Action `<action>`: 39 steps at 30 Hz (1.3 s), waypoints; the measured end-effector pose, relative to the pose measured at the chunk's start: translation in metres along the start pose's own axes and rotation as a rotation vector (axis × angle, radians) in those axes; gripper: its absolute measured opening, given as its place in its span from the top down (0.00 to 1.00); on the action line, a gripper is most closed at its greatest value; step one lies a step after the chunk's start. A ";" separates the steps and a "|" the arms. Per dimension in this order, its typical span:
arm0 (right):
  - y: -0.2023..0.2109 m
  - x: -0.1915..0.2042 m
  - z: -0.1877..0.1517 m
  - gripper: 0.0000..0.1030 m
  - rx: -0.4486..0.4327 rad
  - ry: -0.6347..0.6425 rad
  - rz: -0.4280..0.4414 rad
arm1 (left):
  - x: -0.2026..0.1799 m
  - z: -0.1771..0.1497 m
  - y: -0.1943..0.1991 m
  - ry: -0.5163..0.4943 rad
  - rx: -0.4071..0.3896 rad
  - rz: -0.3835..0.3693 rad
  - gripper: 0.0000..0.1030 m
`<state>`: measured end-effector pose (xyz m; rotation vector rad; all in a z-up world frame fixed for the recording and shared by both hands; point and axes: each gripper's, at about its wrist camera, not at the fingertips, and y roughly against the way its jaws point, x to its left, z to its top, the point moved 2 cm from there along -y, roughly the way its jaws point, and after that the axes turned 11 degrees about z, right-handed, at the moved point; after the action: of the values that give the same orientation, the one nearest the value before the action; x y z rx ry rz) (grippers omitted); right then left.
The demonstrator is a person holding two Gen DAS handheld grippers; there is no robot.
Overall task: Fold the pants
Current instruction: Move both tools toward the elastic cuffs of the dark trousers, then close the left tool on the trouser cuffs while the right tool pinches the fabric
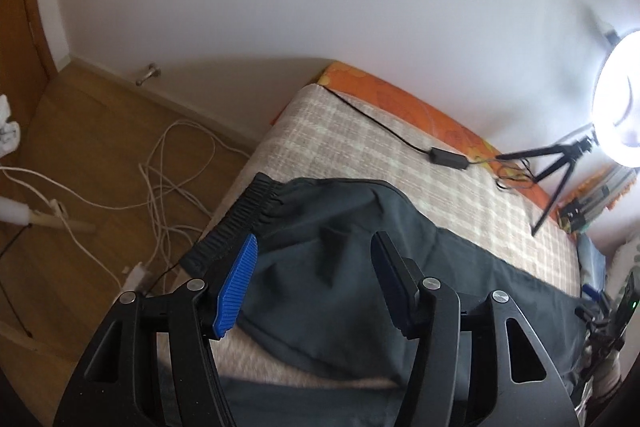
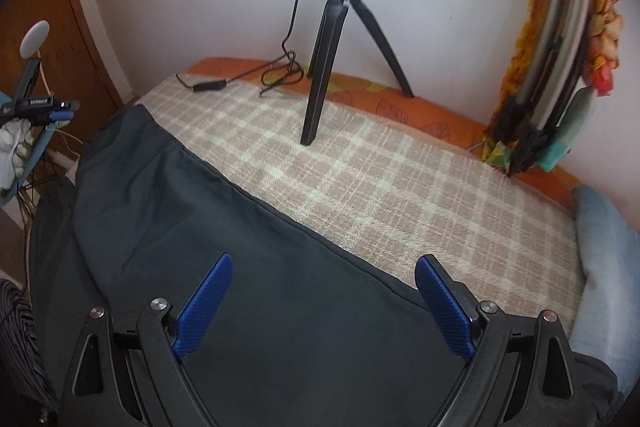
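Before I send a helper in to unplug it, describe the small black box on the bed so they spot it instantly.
Find the bed with the beige plaid blanket against the white wall, and the ring light tripod standing on it. Beside the tripod, near the orange edge, lies the small black box. Unlike the dark pants, it is a slim oblong with a thin black cable at each end.

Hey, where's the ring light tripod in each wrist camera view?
Left wrist view: the tripod stands at the far right edge, beyond the pants.
Right wrist view: the tripod stands top centre, on the checked blanket.
Shared landmark: the black inline cable box.
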<state>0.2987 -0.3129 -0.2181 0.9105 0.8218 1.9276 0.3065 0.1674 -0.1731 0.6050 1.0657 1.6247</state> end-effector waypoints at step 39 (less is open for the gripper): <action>-0.067 0.015 -0.001 0.95 0.171 0.093 0.035 | -0.013 0.028 -0.073 -0.146 -0.069 0.226 0.80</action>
<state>0.3191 -0.2706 -0.2687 0.9466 1.0448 1.9647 0.3688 0.1688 -0.2218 0.8084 0.8545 1.7746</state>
